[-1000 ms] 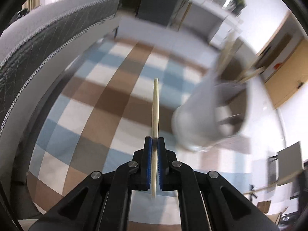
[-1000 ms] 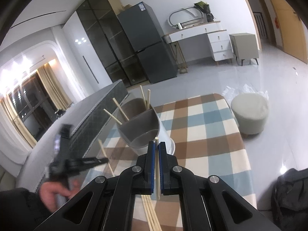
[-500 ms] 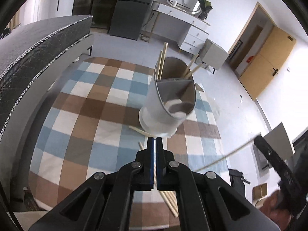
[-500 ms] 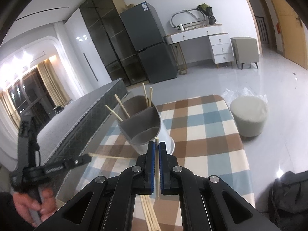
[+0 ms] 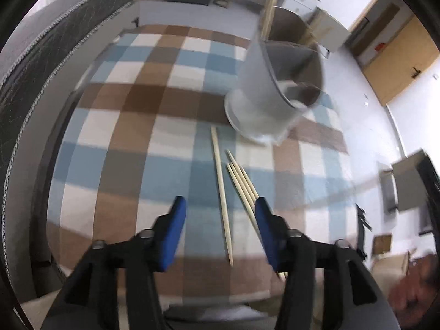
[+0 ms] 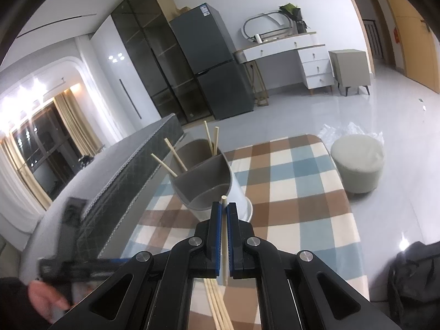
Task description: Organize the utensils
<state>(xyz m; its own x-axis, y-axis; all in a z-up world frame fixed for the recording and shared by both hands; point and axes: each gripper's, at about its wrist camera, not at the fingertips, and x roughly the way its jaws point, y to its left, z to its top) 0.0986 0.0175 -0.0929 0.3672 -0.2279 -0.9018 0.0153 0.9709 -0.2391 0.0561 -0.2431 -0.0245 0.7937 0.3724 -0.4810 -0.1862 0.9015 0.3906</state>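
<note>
A grey divided utensil holder (image 5: 275,90) (image 6: 206,181) stands on the checked tablecloth (image 5: 132,143), with several chopsticks (image 6: 211,140) upright in its back compartments. My left gripper (image 5: 220,202) hangs over the cloth with its jaws opening and its blue pads (image 5: 176,228) wide apart. A single chopstick (image 5: 221,192) and a bundle of three (image 5: 242,183) lie flat on the cloth below it, and the pads touch none of them. My right gripper (image 6: 225,209) is shut on one chopstick (image 6: 224,236), which points at the holder's front compartment. In the right wrist view the left gripper (image 6: 82,264) is a blurred shape at the lower left.
A grey padded bed edge (image 5: 55,44) runs close along the table's left side. A round stool (image 6: 357,162) and a black bag (image 6: 412,272) are on the floor to the right. More loose chopsticks (image 6: 217,302) lie under the right gripper, near the table's front edge.
The left jaws have opened and no longer grip the chopstick they held. That gripper has tipped down over the loose chopsticks on the cloth. The right gripper has kept still.
</note>
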